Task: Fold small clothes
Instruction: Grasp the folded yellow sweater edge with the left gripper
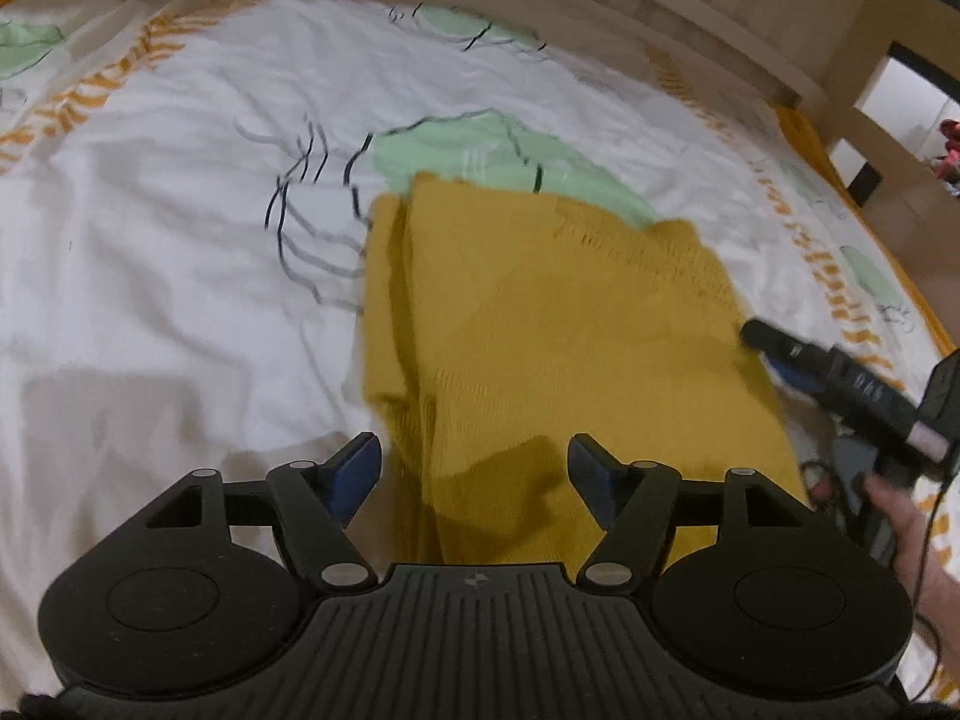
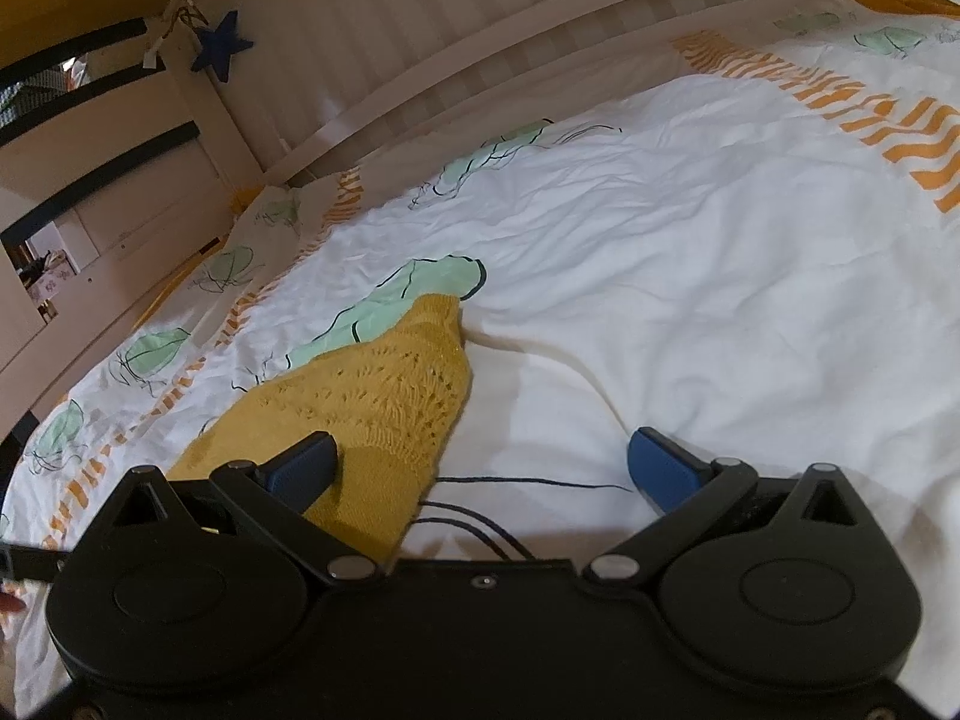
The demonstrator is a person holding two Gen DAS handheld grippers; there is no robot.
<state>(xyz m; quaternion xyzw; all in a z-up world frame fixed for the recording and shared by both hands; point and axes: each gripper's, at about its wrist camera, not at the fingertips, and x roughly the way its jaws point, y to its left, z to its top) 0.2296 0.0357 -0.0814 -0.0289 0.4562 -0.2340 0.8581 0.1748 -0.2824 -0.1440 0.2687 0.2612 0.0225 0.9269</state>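
Now the left gripper (image 1: 474, 474) hangs over the near end of the knit (image 1: 540, 324), its jaws apart and nothing pinched between them. Likewise the right gripper (image 2: 480, 468) stands wide, empty, one finger (image 2: 300, 471) over the knit's edge. Folded, the mustard knit lies on the duvet (image 1: 150, 210), its long axis running away from the left gripper.

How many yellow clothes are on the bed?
1. The yellow knitted garment lies folded on the white patterned bedcover, just ahead of the left gripper and partly under one finger of the right gripper. Nothing else yellow shows.
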